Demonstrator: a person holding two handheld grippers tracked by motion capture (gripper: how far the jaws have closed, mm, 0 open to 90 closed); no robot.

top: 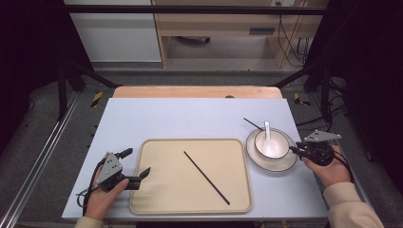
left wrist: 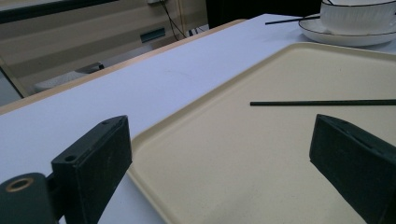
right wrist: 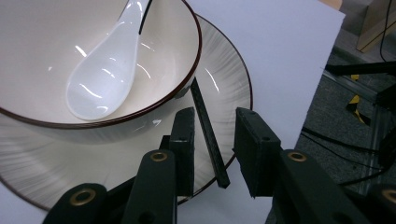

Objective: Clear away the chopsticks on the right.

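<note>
A beige tray (top: 166, 190) lies in the middle of the table with a black chopstick (top: 206, 178) slanting across it. My left gripper (top: 137, 161) stands open at the tray's left edge, holding nothing. In the left gripper view its jaws (left wrist: 219, 126) are wide apart over the tray (left wrist: 261, 70), and the chopstick (left wrist: 322, 102) lies beyond them. To the right, a white bowl (top: 259, 142) holding a white spoon (top: 267, 137) sits on a plate (top: 280, 164). My right gripper (right wrist: 214, 114) is open, its jaws either side of a second chopstick (right wrist: 205, 116) resting on the plate (right wrist: 224, 84), with gaps on both sides.
The second chopstick's far end (top: 252, 123) pokes out past the bowl at its far left, and the bowl (right wrist: 46, 56) hides its middle. The table's right edge (top: 304, 156) runs close beside my right gripper (top: 293, 149). A dark frame surrounds the table.
</note>
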